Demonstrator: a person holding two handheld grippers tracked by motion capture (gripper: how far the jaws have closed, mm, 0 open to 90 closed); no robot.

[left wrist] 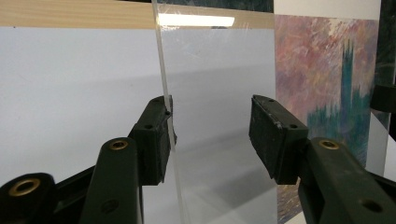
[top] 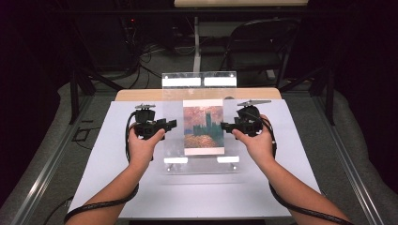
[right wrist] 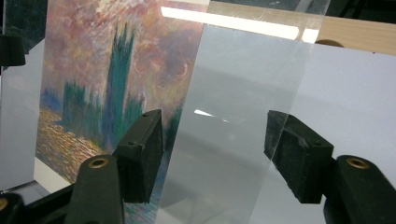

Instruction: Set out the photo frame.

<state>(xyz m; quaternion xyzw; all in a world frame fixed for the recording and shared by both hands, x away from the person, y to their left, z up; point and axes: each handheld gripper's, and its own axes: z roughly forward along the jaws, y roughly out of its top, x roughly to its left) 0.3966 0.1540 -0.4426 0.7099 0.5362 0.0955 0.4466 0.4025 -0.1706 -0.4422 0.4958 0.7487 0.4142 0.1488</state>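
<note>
A clear acrylic panel [top: 172, 140] lies over the white mat, with white strips at its near and far ends. A print of a painting [top: 203, 129], blue towers under a pink sky, sits at its middle. My left gripper [top: 171, 124] is at the panel's left edge and my right gripper [top: 225, 125] at its right edge. In the left gripper view the panel [left wrist: 215, 70] has its edge running between the jaws of the left gripper [left wrist: 210, 130], close against the left pad, with the print [left wrist: 327, 79] beyond. The right gripper [right wrist: 215, 144] straddles the panel [right wrist: 243, 93] near the print [right wrist: 107, 70]; its pads stand apart from it.
The white mat [top: 108, 159] covers a wooden table [top: 141, 95] whose far edge shows behind the panel. A dark folding chair [top: 258, 42] and cables stand on the floor beyond. Metal rails [top: 51, 159] run along both sides.
</note>
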